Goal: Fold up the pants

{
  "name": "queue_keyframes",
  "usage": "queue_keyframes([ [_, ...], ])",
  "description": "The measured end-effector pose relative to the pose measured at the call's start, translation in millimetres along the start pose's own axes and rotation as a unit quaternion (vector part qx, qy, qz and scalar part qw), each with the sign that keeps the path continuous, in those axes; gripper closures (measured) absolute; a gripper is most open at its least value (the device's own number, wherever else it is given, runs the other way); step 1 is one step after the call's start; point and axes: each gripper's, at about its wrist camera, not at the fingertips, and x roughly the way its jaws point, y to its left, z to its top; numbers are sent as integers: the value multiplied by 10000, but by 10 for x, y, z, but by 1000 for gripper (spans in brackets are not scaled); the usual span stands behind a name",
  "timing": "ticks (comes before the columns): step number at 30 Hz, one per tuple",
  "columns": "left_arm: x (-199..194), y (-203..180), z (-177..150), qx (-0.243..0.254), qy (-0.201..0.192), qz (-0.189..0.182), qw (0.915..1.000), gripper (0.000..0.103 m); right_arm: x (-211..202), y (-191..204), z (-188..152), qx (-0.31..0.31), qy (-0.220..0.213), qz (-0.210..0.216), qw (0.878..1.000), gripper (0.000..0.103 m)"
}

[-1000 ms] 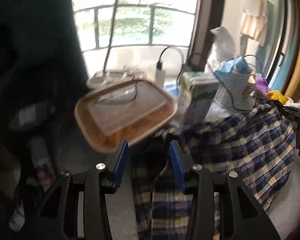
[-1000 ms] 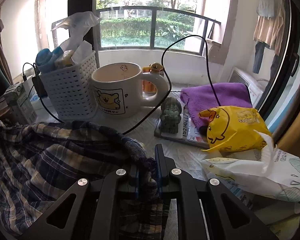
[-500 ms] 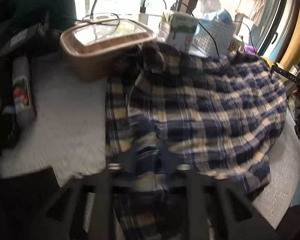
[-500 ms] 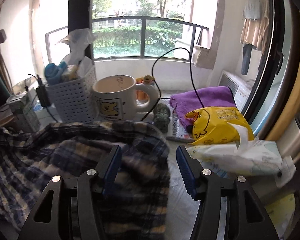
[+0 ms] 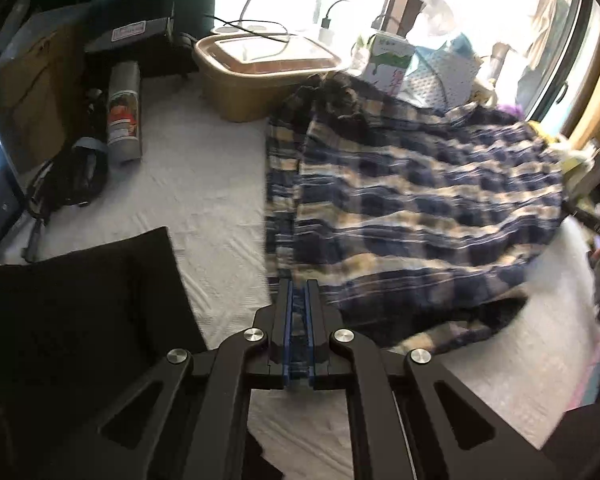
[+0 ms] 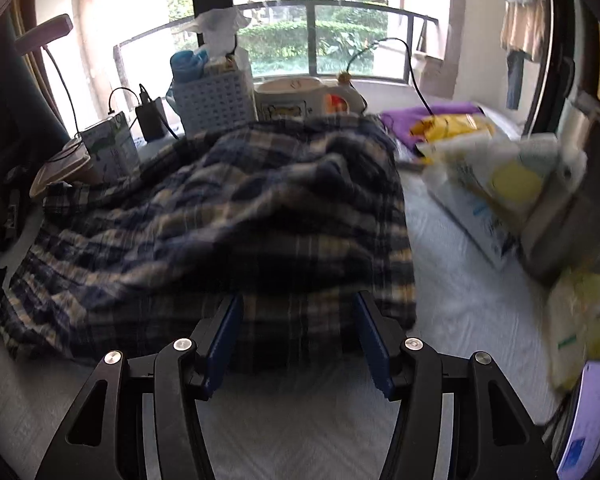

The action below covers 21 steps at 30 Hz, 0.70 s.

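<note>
The navy-and-cream plaid pants (image 5: 412, 200) lie bunched on the white table cover (image 5: 204, 184). My left gripper (image 5: 299, 292) is shut on a narrow strip of their near left edge, and the cloth shows between the blue pads. In the right wrist view the pants (image 6: 240, 208) are heaped in the middle. My right gripper (image 6: 299, 332) stands open at their near edge. Plaid cloth lies between the blue fingertips (image 6: 224, 332), and neither pad presses on it.
A brown lidded box (image 5: 260, 68), a spray can (image 5: 124, 120), a milk carton (image 5: 392, 64) and a white basket (image 6: 216, 100) line the far side. A mug (image 6: 288, 96), purple towel (image 6: 428, 114) and packets (image 6: 500, 176) crowd the right. A black cloth (image 5: 80, 320) lies near left.
My left gripper closed on the pants' edge and drew back toward the near side. My right gripper let go of the cloth, opened and pulled back from the mug.
</note>
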Motion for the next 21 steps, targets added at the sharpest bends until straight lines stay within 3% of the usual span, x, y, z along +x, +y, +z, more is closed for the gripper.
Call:
queue_keyframes([
  [1, -8, -29, 12, -5, -35, -64, 10000, 96, -15, 4, -23, 15, 4, -8, 10000, 44],
  [2, -31, -43, 22, -7, -88, -115, 9999, 81, -27, 5, -43, 20, 0, -18, 10000, 44],
  [3, -31, -69, 38, 8, -145, -149, 9998, 53, -51, 12, -62, 31, -9, -26, 10000, 44],
  [5, 4, -125, 76, 8, -250, -127, 9996, 31, -103, 33, -96, 55, -50, -14, 10000, 44],
  [8, 136, -148, 95, 58, -174, -4, 9998, 31, -170, 68, -113, 31, -107, -13, 9999, 44],
  [10, 192, -149, 70, 79, -154, -63, 9998, 39, -200, 84, -130, 27, -123, 4, 9999, 44],
  [11, 212, -166, 56, 125, -174, -90, 9997, 64, -205, 91, -138, 26, -124, 4, 9999, 44],
  [12, 237, -189, 42, 186, -147, 39, 9997, 78, -207, 86, -152, 45, -115, 5, 9999, 44],
  [13, 234, -214, 30, 257, -201, 180, 9993, 84, -208, 79, -157, 70, -107, 14, 9999, 44],
  [14, 214, -233, 18, 309, -217, 175, 9991, 99, -204, 75, -170, 118, -94, 50, 9999, 44],
  [21, -71, -204, -113, 276, -375, 240, 9986, 101, -133, 179, -253, 37, 33, 168, 9998, 39],
])
